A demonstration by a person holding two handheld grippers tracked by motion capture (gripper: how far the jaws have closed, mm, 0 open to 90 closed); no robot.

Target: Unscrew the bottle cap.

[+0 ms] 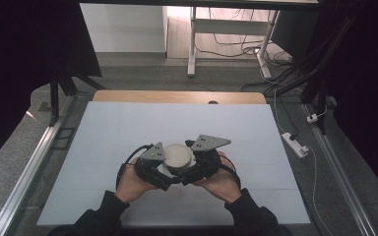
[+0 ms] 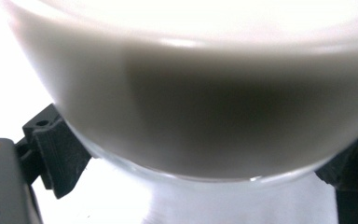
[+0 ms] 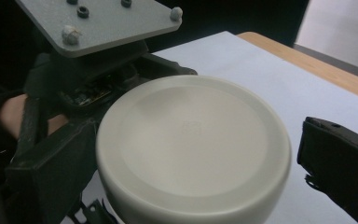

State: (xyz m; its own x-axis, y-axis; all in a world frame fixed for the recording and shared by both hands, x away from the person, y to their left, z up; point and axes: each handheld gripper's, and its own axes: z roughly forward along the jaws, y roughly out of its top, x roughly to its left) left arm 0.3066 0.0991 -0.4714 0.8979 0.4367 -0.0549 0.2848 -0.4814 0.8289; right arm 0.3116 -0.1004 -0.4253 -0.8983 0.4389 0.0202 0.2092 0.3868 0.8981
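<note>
A round jar (image 1: 177, 155) with a flat cream-white lid (image 3: 191, 135) stands on the white table mat (image 1: 128, 132), near its front middle. My left gripper (image 1: 163, 169) reaches in from the left; its jaws press both sides of the jar's lower body (image 2: 191, 107), where clear glass shows beneath the white. My right gripper (image 1: 193, 166) comes from the right with its jaws spread around the lid. One right finger (image 3: 51, 182) lies against the lid's side, the other finger (image 3: 340, 172) stands a small gap away.
The mat covers a wooden table whose far edge (image 1: 177, 96) shows bare. Beyond it are a white desk frame (image 1: 193, 44) and cables on the floor. A power strip (image 1: 295, 144) lies on the floor to the right. Metal rails run along both sides.
</note>
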